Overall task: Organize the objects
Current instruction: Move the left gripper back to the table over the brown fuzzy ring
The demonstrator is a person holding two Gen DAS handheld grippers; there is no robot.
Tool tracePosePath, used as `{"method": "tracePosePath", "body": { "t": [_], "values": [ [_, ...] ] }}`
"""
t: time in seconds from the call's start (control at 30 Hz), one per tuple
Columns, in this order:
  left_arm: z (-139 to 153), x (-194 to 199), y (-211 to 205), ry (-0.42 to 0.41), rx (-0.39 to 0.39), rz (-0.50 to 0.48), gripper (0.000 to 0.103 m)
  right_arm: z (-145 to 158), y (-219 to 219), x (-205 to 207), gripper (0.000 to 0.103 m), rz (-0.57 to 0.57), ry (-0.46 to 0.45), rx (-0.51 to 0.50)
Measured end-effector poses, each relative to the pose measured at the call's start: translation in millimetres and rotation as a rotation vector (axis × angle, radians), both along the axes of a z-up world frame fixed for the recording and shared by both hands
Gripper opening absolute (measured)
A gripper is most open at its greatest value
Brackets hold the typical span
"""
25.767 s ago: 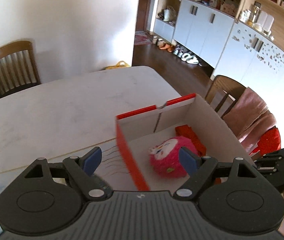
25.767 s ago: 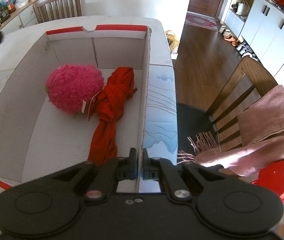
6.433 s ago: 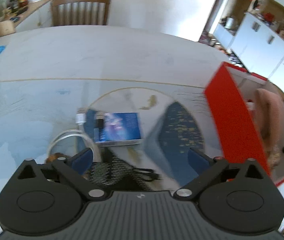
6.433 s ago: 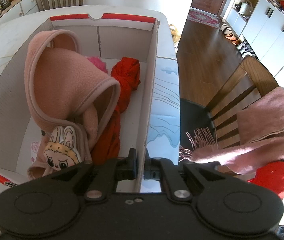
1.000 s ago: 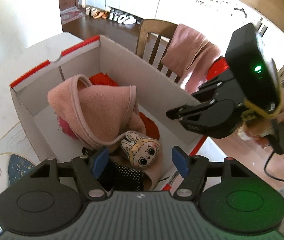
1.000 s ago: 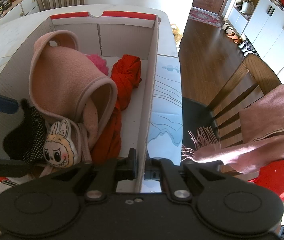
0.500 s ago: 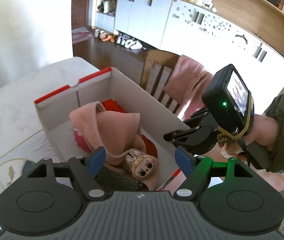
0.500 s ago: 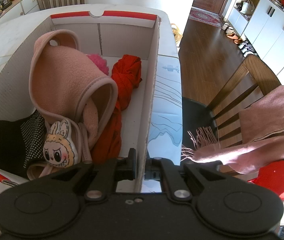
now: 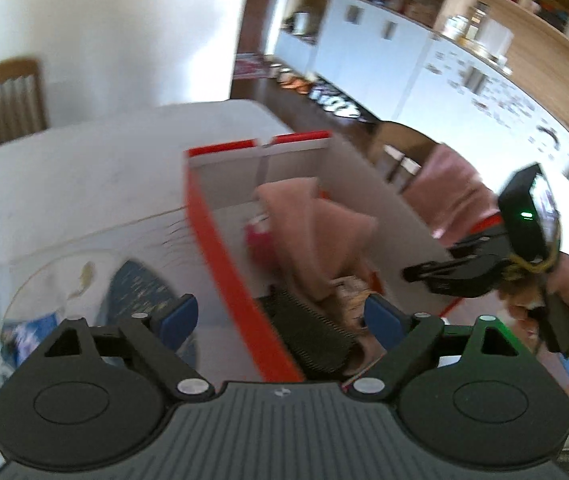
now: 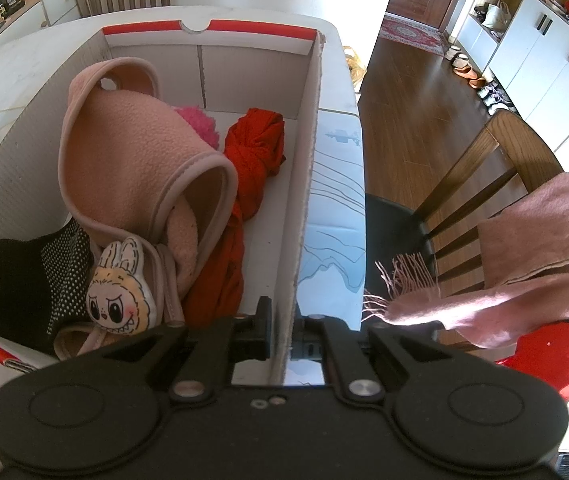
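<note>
Box [image 10: 306, 168] wall is being clenched by right tool [image 10: 282, 334]; left tool [image 9: 280, 318], empty, is opening, needing another item from the surface [image 9: 84, 184].

The left wrist view looks forward and steeply down along the left tool [image 9: 276, 318], from just outside the red long wall of the cardboard box [image 9: 220, 248], taking in the table [image 9: 84, 184] ahead and to the left of that tool and the right tool [image 9: 416, 272] at the far wall. The right wrist view sits close over the box's opposite wall, looking more steeply down along the right tool [image 10: 282, 332], with a chair [image 10: 484, 184] off to its right. Both views share the box interior, blurred in the left one.
</note>
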State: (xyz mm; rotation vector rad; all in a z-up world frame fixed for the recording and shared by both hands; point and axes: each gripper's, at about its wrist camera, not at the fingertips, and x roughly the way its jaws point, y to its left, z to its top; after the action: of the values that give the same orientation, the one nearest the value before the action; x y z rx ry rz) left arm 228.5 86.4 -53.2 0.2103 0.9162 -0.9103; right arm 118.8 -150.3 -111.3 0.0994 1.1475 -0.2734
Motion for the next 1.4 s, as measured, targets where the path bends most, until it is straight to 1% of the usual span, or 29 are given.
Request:
{"method": "tracePosePath", "body": {
  "t": [0.07, 0.13, 0.33, 0.4, 0.5, 0.7, 0.87, 1.1, 1.17, 1.3, 1.37, 1.4],
  "values": [
    [-6.7, 6.2, 10.5, 0.01, 0.008, 0.044, 0.095, -0.1, 0.2, 0.0, 0.006, 0.0, 0.001, -0.001],
    [-13.8, 10.5, 21.8, 0.003, 0.028, 0.089, 0.1, 0.2, 0.4, -0.1, 0.006, 0.0, 0.003, -0.002],
    [-33.2, 28.8, 57.8, 0.02, 0.066, 0.233, 0.101, 0.1, 0.8, -0.2, 0.006, 0.0, 0.007, -0.004],
    [-36.6, 36.6, 71.7, 0.013, 0.087, 0.281, 0.101, 0.1, 0.8, -0.1, 0.006, 0.001, 0.008, -0.006],
    [-43.9, 51.4, 98.5, -0.002, 0.13, 0.36, 0.102, 0.2, 0.4, 0.5, 0.006, 0.004, 0.012, -0.008],
    [-59.1, 77.3, 154.5, 0.029, 0.198, 0.501, 0.102, -0.5, 0.3, 0.6, 0.007, 0.007, 0.017, -0.013],
    [-71.5, 92.0, 184.1, 0.044, 0.244, 0.577, 0.102, -0.7, 0.4, 1.4, 0.007, 0.008, 0.02, -0.015],
    [-92.3, 107.7, 207.0, 0.091, 0.274, 0.667, 0.102, -0.7, 0.0, 1.5, 0.007, 0.007, 0.022, -0.018],
    [-97.1, 112.0, 212.6, 0.115, 0.268, 0.692, 0.102, -0.7, 0.1, 1.6, 0.007, 0.006, 0.022, -0.017],
    [-105.7, 118.2, 220.4, 0.162, 0.255, 0.724, 0.1, -0.6, 0.2, 1.5, 0.007, 0.006, 0.022, -0.018],
    [-106.9, 118.8, 222.0, 0.17, 0.25, 0.733, 0.094, -0.7, 0.3, 1.6, 0.007, 0.006, 0.022, -0.018],
    [-107.6, 119.2, 222.9, 0.174, 0.255, 0.738, 0.086, -0.7, 0.3, 1.6, 0.007, 0.007, 0.022, -0.018]
  ]
}}
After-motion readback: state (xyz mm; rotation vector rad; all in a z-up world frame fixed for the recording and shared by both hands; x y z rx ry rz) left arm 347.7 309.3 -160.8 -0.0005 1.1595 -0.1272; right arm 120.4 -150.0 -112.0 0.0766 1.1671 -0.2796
